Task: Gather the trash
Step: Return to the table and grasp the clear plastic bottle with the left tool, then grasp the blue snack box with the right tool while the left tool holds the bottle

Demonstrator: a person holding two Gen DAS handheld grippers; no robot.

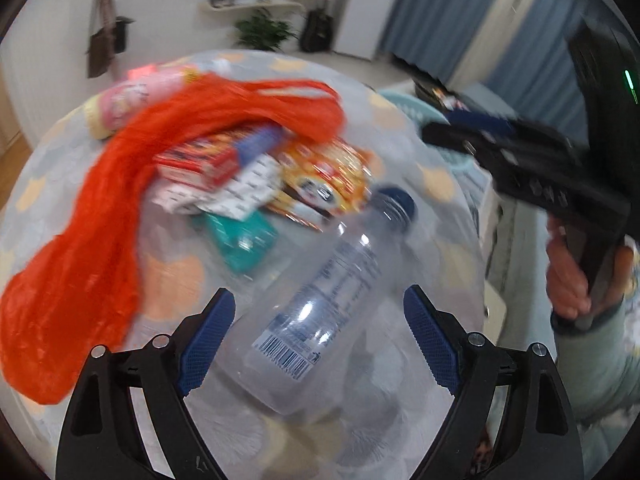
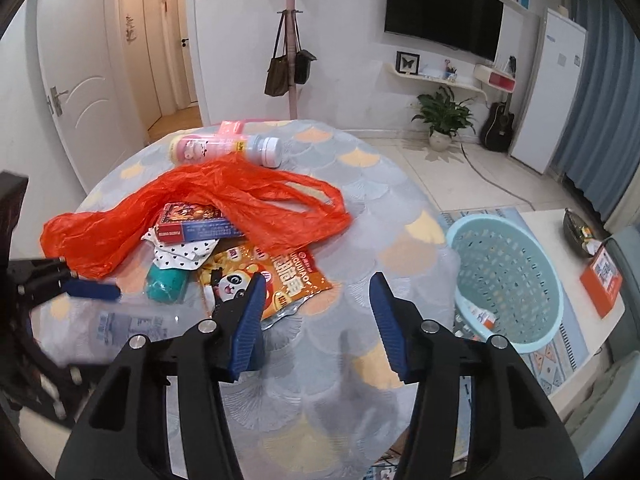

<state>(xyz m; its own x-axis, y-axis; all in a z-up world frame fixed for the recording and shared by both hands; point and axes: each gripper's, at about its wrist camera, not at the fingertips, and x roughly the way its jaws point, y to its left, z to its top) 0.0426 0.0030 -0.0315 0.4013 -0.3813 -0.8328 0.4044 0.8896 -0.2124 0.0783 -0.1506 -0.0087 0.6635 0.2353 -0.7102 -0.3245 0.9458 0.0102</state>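
A round table [image 2: 360, 184] with a scale-patterned cloth holds the trash. A clear plastic bottle [image 1: 320, 300] with a dark blue cap lies between the blue pads of my open left gripper [image 1: 316, 340], untouched; it shows blurred in the right wrist view [image 2: 124, 330]. Beyond it lie an orange plastic bag [image 2: 192, 200], a red and blue box [image 2: 192, 226], a heart-print wrapper [image 2: 180, 256], a teal item [image 2: 166, 284], an orange panda snack bag [image 2: 264, 280] and a pink bottle [image 2: 224, 148]. My right gripper [image 2: 316, 320] is open and empty above the table's near side.
A light blue perforated basket [image 2: 508, 276] stands on the floor right of the table, a few scraps inside. A low white table [image 2: 560, 240] with an orange box [image 2: 600, 276] is further right. A coat stand [image 2: 292, 60], plant and guitar stand behind.
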